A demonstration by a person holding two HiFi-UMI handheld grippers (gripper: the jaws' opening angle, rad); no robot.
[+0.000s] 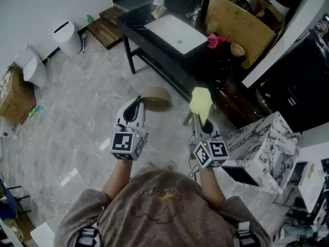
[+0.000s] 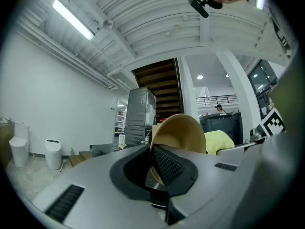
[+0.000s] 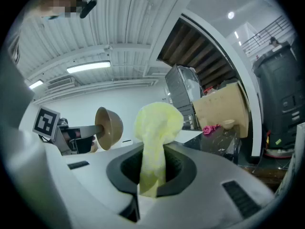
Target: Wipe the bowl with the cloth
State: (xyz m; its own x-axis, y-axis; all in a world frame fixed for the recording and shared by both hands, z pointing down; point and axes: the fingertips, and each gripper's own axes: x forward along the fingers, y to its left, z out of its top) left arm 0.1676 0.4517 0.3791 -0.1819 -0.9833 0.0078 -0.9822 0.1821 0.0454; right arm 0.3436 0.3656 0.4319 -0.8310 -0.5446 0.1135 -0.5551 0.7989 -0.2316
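1. Head view: over a grey marbled floor (image 1: 77, 112), with a black table (image 1: 134, 27) on the far side, the left gripper (image 1: 136, 106) holds a tan bowl (image 1: 157, 99) on its side. The right gripper (image 1: 200, 120) holds a yellow cloth (image 1: 201, 103) to the bowl's right, not touching it.
2. Left gripper view: the jaws are clamped on the bowl's rim.
3. Right gripper view: the jaws pinch the cloth, and its bunched end stands up beyond them.
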